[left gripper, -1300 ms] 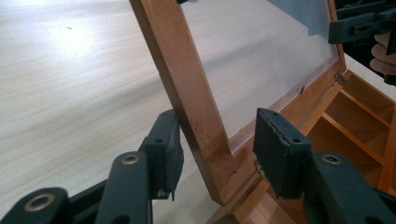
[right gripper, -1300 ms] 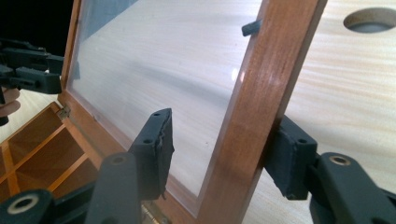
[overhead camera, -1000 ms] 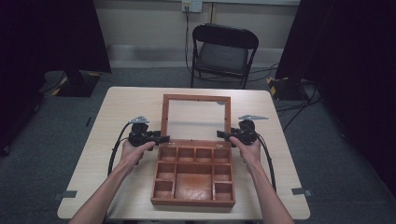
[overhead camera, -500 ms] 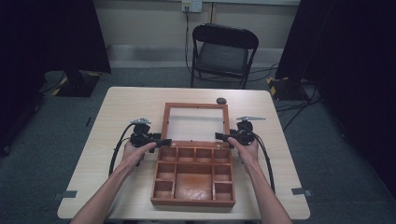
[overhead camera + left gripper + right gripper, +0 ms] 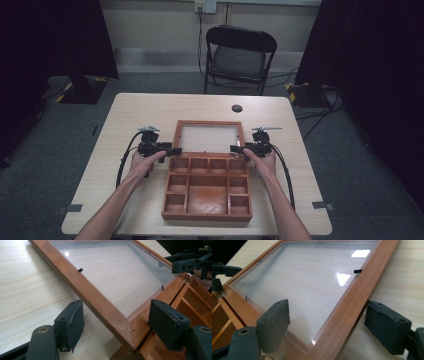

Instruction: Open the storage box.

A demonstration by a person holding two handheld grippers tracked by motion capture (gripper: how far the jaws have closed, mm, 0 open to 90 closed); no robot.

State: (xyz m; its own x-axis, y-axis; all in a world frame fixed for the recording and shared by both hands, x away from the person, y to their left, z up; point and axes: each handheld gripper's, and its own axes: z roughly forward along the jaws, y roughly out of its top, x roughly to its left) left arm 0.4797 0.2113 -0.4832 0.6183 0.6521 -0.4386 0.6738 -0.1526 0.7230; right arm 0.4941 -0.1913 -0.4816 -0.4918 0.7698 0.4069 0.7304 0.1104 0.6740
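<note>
Two handheld grippers flank a brown wooden compartment box (image 5: 207, 192) that sits on a pale wood-grain table (image 5: 130, 112). Its glass-paned, wood-framed lid (image 5: 208, 137) is swung back behind the tray, lying low over the tabletop and hinged along the tray's far edge. The left gripper (image 5: 172, 150) holds its jaws wide, straddling the lid's left rail near the hinge corner; the pads appear apart from the wood. The right gripper (image 5: 235, 148) is likewise spread wide around the lid's right rail, pads apparently clear of it. Bare tabletop extends on both sides and beyond the lid's far edge, where a small dark round hole (image 5: 237, 108) lies. A black folding chair (image 5: 239, 57) stands past the table.
</note>
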